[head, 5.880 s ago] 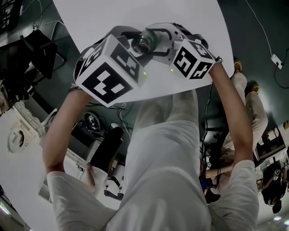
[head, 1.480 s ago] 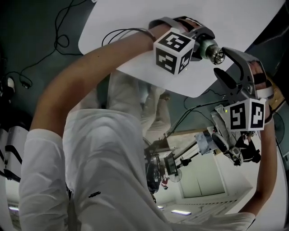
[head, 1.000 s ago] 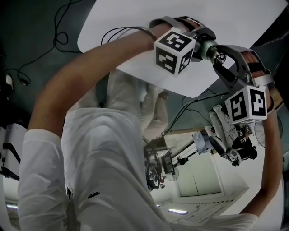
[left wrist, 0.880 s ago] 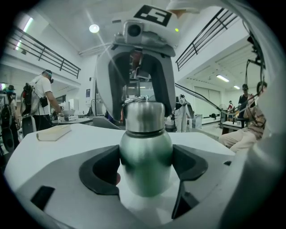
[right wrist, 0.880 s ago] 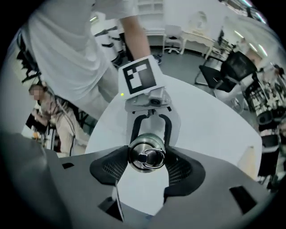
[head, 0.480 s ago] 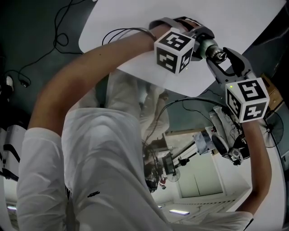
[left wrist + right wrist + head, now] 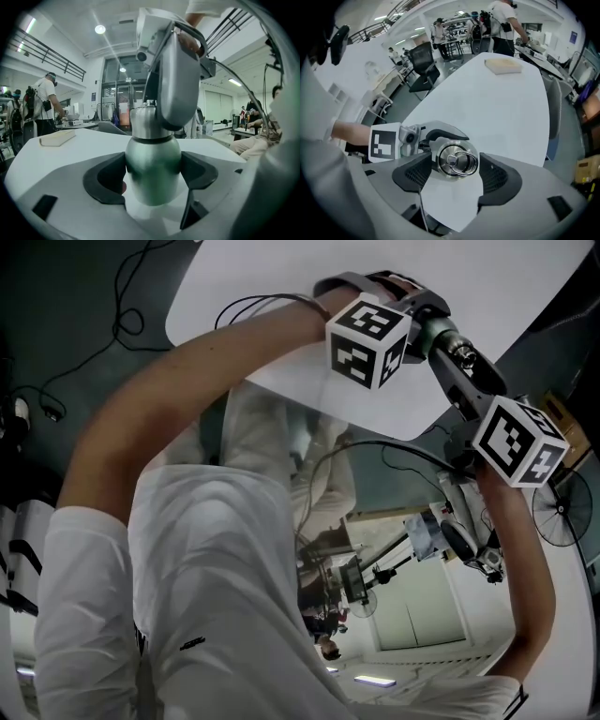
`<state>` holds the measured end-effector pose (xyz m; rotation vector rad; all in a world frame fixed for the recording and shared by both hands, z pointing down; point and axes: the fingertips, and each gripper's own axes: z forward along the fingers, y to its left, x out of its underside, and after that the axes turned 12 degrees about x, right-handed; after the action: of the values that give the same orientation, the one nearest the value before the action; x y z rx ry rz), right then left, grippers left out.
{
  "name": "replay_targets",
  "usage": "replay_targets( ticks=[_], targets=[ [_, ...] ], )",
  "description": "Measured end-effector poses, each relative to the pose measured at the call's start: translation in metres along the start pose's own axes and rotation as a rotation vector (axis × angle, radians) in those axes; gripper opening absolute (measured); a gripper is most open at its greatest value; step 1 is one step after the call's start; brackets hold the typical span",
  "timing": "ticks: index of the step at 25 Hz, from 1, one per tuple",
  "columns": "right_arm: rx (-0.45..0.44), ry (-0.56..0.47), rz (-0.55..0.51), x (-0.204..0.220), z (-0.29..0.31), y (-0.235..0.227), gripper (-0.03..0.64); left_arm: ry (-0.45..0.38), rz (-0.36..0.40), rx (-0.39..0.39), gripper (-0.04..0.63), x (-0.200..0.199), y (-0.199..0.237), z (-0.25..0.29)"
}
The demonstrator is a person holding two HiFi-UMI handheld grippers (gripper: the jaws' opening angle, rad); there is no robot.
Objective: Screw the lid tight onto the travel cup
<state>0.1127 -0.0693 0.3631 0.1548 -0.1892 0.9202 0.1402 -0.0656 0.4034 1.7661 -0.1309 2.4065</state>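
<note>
Under everything lay a white table [image 7: 506, 108] in a big bright room. The left gripper [image 7: 152, 178] was pinching the travel cup [image 7: 152, 154] by its round green body, with one dark pad pressed on each side. It held the cup standing up. I could not tell if the cup's bottom touched the table. The right gripper [image 7: 455, 174] came down on the cup from above. Its jaws were spread, one on each side of the lid [image 7: 457, 160]. They had just been opening, and the lid sat between them with no squeeze on it. A little metal ring [image 7: 465, 159] lay flat on top of the lid. Far past the cup, a flat tan block [image 7: 502, 65] rested on the table. Farther from the cup stood a dark chair [image 7: 423, 63] and some people [image 7: 504, 23]. To do this step well, I think the right jaws should close evenly on the lid's rim, not on the ring. The left gripper should keep the cup still and tight while the right one turns. The lid should stay flat on the cup so it does not go on crooked. When the lid will not turn any more, it is time to stop.
</note>
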Motion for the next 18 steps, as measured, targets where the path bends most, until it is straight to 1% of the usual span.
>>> replay_targets(
  ticks=[2, 4, 6, 10, 12, 13, 15, 18],
  targets=[
    [0.002, -0.024, -0.095, 0.000, -0.007, 0.001, 0.288, -0.002, 0.001, 0.002, 0.357, -0.001, 0.000, 0.001],
    [0.008, -0.065, -0.249, -0.005, -0.016, 0.003, 0.288, -0.002, 0.002, 0.003, 0.357, -0.001, 0.001, 0.000],
    [0.013, -0.095, -0.468, -0.009, -0.025, 0.006, 0.288, 0.001, 0.000, 0.002, 0.357, 0.000, 0.002, -0.001],
    [-0.011, -0.070, -0.963, 0.001, -0.032, 0.013, 0.287, 0.003, -0.003, 0.005, 0.357, 0.000, 0.000, 0.000],
    [-0.023, -0.084, -1.199, 0.004, -0.032, 0.017, 0.287, 0.001, -0.004, 0.007, 0.357, 0.001, -0.001, -0.002],
    [-0.029, -0.099, -1.298, 0.005, -0.031, 0.019, 0.287, 0.000, -0.004, 0.006, 0.357, 0.002, -0.002, -0.003],
    [-0.047, -0.123, -1.464, 0.006, -0.025, 0.020, 0.287, 0.001, -0.005, 0.004, 0.357, 0.004, -0.002, -0.003],
    [-0.090, -0.104, -1.715, 0.013, -0.012, 0.012, 0.287, 0.002, -0.009, 0.011, 0.357, 0.004, -0.001, 0.002]
  ],
)
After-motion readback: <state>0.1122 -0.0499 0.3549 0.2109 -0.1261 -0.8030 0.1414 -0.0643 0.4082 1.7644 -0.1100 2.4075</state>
